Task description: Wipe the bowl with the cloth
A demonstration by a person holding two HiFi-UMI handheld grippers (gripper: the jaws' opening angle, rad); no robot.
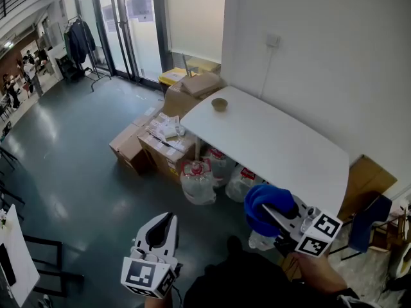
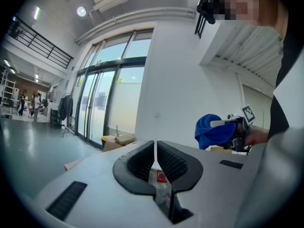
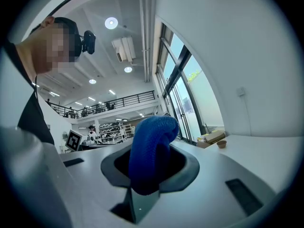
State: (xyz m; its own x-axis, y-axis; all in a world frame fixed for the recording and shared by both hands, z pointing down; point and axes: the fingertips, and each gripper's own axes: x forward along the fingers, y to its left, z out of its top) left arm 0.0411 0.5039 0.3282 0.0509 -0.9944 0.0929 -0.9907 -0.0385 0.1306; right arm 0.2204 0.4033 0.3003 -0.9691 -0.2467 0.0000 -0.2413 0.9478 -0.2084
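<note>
A small brown bowl (image 1: pixel 219 104) stands near the far left corner of the white table (image 1: pixel 276 146); the right gripper view shows the same bowl (image 3: pixel 221 144) far off. A blue cloth (image 1: pixel 264 209) is bunched in my right gripper (image 1: pixel 273 215), which is shut on it at the lower right, short of the table's near end. That cloth (image 3: pixel 149 151) fills the jaws in the right gripper view. My left gripper (image 1: pixel 162 228) hangs low at the bottom centre, shut with nothing between its pads (image 2: pixel 155 158), well away from the table.
Cardboard boxes (image 1: pixel 160 136) and clear water jugs (image 1: pixel 199 181) crowd the floor along the table's left side. A folded carton (image 1: pixel 367 178) and a blue chair (image 1: pixel 369 220) stand at the right. Glass doors (image 1: pixel 128 24) and open grey floor lie to the far left.
</note>
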